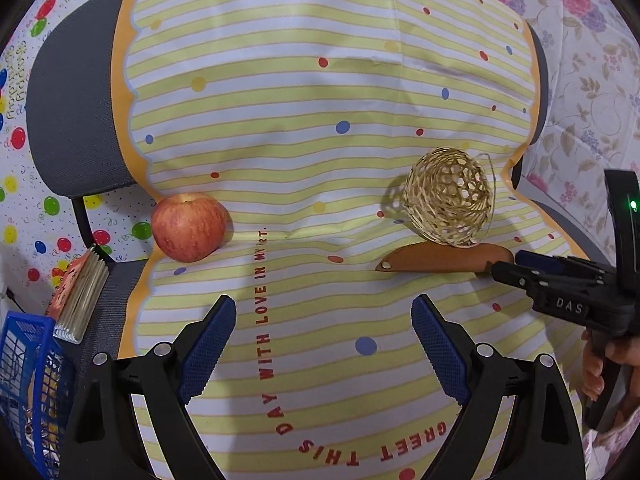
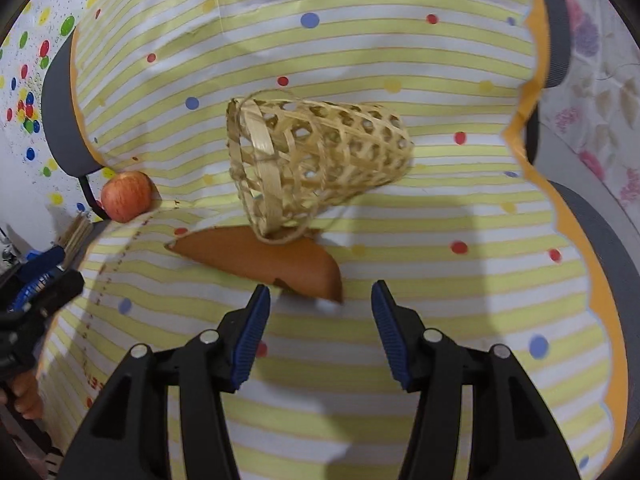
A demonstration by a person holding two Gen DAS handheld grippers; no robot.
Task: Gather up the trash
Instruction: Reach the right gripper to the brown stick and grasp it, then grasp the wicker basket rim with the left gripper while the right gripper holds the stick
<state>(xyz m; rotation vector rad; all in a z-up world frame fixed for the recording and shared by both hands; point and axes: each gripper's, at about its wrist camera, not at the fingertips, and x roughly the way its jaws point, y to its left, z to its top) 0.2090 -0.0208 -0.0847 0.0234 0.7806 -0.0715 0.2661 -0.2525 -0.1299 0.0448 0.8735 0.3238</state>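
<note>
Should the right claw (image 2: 320,320) close on the sheath (image 2: 260,260) near the table's right edge, the basket (image 2: 316,168) leaning on it could roll, apparently touching its far side. Right claw: wide open, empty, just short of the sheath's end. Left claw (image 1: 324,344): wide open, empty. Apple (image 1: 188,226): left edge.

— How are the things laid out on the cloth (image 1: 304,128)?
— The apple (image 1: 188,227) is set at the left edge, the wicker basket (image 1: 448,197) tipped on its side well to the right, its rim seemingly resting on the leather sheath (image 1: 440,258) placed just before it.
</note>
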